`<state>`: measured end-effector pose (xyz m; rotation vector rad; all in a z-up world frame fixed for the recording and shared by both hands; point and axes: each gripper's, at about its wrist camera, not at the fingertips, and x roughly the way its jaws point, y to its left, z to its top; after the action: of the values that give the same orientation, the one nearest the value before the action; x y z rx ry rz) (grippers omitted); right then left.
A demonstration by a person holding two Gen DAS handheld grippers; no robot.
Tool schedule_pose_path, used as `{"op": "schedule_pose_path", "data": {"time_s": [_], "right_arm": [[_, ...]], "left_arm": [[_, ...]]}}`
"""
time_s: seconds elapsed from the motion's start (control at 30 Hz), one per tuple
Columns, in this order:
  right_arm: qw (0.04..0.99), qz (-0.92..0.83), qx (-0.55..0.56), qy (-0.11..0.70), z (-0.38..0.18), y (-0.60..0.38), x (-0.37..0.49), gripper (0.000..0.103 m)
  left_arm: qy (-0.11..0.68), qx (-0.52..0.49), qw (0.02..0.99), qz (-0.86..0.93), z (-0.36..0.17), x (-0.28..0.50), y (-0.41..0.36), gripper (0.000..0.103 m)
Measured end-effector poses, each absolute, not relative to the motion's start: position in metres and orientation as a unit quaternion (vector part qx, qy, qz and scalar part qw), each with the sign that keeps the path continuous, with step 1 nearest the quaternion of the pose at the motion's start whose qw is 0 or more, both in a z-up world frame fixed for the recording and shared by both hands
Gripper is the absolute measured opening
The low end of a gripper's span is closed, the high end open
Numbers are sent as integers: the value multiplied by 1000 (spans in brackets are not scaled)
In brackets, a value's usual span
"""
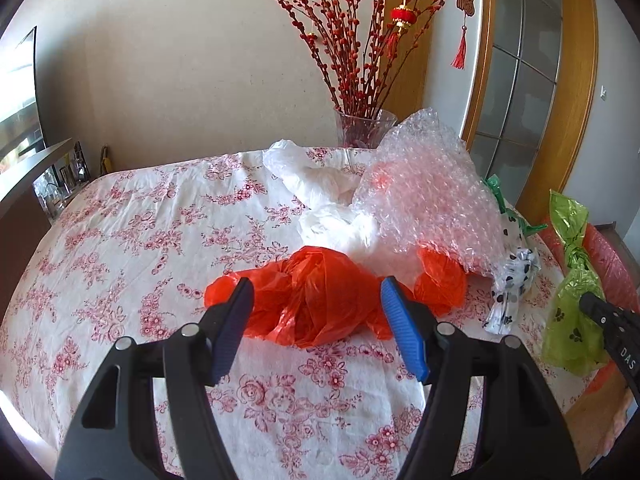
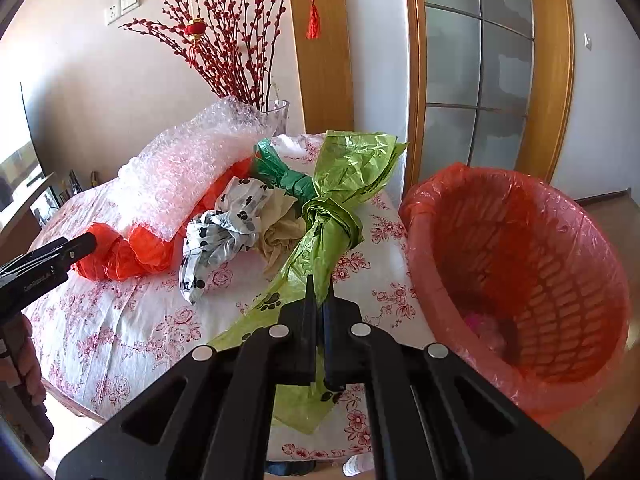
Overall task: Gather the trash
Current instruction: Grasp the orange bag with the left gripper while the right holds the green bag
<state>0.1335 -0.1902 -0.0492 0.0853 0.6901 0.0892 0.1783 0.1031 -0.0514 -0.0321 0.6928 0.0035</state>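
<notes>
My left gripper (image 1: 317,292) is open, its blue-padded jaws standing either side of a crumpled orange plastic bag (image 1: 316,300) on the floral tablecloth (image 1: 132,240). My right gripper (image 2: 320,292) is shut on a knotted light green bag with paw prints (image 2: 332,216), also in the left wrist view (image 1: 572,300). A red basket lined with a red bag (image 2: 520,276) stands right of the table. Bubble wrap (image 1: 424,196), a white bag (image 1: 320,184), a black-spotted white bag (image 2: 224,232), a dark green bag (image 2: 288,176) and a beige piece (image 2: 280,232) lie on the table.
A glass vase of red branches (image 1: 362,128) stands at the table's far edge by the wall. A wooden-framed glass door (image 2: 476,76) is behind the basket. A low cabinet with small items (image 1: 56,176) is at the left.
</notes>
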Motion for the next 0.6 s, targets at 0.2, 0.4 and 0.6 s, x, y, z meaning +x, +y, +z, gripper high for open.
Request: {"op": "schedule_pose_path", "data": {"time_s": [0.2,0.4,0.6], "right_arm": [[936,46,45,346,-53,-191,132,3],[934,50,55,350,-53,-192,133,3],[933,50,61,352,-54,-193,133,3]], "left_arm": [[364,7,932,8,-61,193,98,65],[384,29,923,12,-71,199,95,63],[386,18,922,16,-72,203,96,56]]}}
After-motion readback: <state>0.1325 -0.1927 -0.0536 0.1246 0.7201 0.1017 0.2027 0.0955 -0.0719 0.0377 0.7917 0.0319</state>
